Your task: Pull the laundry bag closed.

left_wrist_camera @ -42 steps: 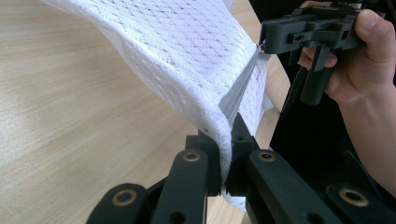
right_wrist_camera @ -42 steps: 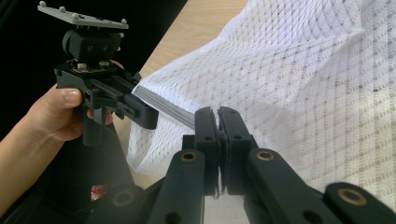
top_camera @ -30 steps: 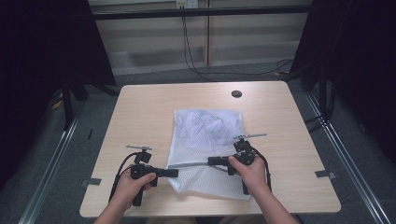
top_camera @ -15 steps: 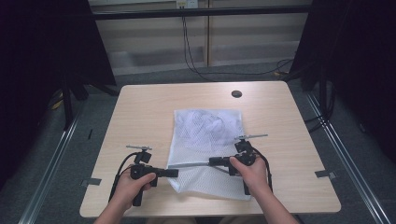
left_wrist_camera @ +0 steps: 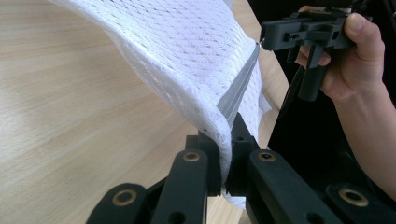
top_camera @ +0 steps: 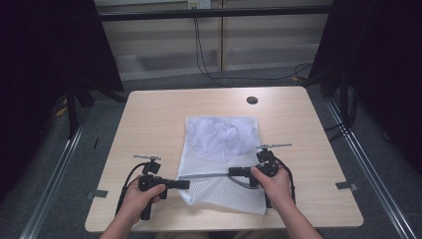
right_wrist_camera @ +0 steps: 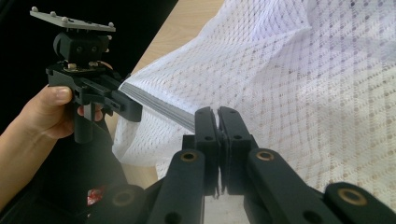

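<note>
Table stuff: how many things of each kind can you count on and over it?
Mesh bag: 1
Grippers: 2, left gripper and right gripper, both shut on the bag's grey zipper
Black disc in the table: 1
Total: 4

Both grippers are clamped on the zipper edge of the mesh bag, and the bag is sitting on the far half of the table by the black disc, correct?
Not quite. The left gripper and right gripper are shut on the zipper edge, but the mesh bag lies on the table's near half, by the person. The black disc sits apart, at the far edge. The high view shows this.
</note>
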Motion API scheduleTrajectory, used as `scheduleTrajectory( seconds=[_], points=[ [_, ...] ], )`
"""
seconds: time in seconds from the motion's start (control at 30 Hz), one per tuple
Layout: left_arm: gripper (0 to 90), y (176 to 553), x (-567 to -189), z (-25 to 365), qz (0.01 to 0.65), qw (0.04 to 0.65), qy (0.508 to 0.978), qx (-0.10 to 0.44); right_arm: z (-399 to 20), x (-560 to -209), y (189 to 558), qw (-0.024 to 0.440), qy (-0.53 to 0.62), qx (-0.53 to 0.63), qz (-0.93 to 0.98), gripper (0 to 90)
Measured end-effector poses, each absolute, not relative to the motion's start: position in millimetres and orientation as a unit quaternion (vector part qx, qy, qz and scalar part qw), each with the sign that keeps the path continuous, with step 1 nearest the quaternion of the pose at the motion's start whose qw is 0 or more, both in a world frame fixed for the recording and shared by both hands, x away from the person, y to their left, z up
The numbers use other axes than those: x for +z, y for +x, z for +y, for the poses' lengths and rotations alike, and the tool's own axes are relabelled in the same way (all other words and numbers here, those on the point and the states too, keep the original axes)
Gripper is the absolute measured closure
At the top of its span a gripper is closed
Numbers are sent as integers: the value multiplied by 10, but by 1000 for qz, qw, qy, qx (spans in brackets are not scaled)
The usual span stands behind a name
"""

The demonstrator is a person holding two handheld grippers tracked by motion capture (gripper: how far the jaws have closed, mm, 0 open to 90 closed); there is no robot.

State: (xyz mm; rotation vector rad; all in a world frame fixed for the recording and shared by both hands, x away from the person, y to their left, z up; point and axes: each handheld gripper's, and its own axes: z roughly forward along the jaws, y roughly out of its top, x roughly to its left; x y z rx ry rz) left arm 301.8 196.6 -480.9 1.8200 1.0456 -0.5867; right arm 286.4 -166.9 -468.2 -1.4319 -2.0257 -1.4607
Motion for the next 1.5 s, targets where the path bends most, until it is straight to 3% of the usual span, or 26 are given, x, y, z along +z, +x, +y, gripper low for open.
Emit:
scheduleTrajectory(
  seconds=[1.5],
  points=[
    [880, 3015, -4819, 1964, 426, 456, 744, -240, -1825, -4690, 2844, 129, -500, -503, -693, 874]
  ],
)
